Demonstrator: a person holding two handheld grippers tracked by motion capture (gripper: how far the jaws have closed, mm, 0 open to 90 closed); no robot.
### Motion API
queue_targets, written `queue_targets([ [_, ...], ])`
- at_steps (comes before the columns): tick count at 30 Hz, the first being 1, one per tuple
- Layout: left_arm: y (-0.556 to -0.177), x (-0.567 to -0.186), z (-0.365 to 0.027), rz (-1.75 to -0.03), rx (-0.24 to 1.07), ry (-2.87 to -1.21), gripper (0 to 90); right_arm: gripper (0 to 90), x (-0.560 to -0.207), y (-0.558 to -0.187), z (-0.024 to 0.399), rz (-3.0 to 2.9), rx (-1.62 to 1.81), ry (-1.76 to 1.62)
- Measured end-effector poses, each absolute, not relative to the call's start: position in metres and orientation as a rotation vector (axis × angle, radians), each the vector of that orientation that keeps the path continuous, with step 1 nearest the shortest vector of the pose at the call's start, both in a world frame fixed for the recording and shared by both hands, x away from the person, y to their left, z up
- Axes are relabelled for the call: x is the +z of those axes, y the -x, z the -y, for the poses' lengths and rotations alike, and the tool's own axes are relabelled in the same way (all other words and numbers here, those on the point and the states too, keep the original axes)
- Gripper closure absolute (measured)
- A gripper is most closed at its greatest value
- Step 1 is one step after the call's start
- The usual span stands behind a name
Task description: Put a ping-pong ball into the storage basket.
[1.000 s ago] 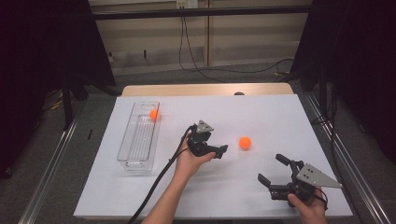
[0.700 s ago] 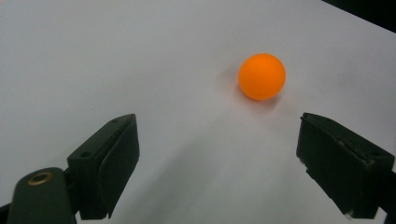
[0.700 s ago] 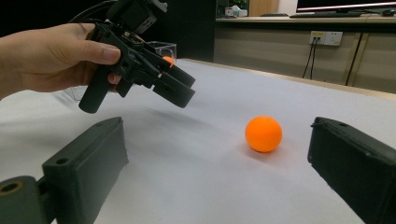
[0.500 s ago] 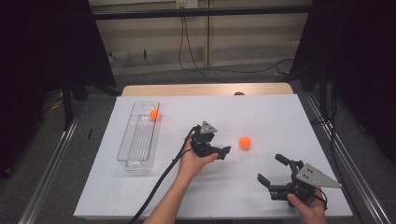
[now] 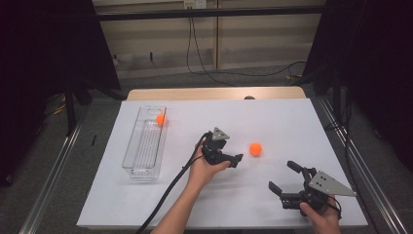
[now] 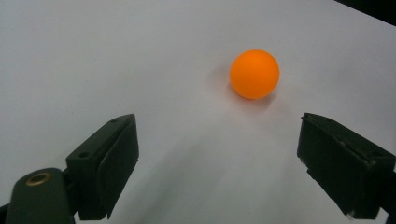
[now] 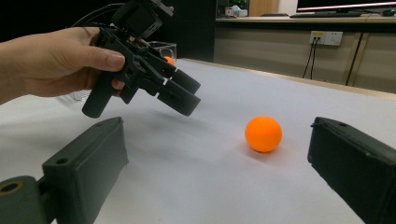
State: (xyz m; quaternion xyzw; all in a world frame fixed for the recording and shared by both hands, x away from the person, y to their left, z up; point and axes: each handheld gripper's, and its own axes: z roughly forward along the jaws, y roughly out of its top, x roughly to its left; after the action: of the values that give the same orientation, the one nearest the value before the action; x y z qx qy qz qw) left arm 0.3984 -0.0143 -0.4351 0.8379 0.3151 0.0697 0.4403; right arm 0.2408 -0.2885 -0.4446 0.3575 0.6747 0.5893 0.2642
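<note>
An orange ball [image 5: 255,148] lies loose on the white table, right of centre. My left gripper [image 5: 234,159] hangs just left of it, tilted down toward it, jaws open and empty. In the left gripper view the ball [image 6: 254,73] sits a little ahead of the left gripper [image 6: 219,140], slightly right of the gap. My right gripper [image 5: 281,175] rests near the front right, open and empty. From the right gripper [image 7: 219,154] I see the ball [image 7: 264,134] ahead and the left gripper [image 7: 180,93] held in a hand. A second orange ball [image 5: 160,119] lies in the clear tray [image 5: 134,146].
The long clear tray stands at the table's left, its far end holding the second ball. White sheet [image 5: 292,122] covers the table; a wooden edge [image 5: 195,92] runs along the back. A black cable [image 5: 165,200] trails from the left gripper toward the front edge.
The left hand has edged slightly right, toward the loose ball. The right gripper and both balls have stayed put.
</note>
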Motion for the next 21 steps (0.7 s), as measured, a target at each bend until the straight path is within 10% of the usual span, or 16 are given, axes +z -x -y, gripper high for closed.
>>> queue_targets([
  [21, -0.4023, -0.4376, 0.0232, -0.785, 0.165, -2.078, 12.6, 4.3, -0.4447, -0.2411, 0.2884, -1.824, 1.593, -0.97],
])
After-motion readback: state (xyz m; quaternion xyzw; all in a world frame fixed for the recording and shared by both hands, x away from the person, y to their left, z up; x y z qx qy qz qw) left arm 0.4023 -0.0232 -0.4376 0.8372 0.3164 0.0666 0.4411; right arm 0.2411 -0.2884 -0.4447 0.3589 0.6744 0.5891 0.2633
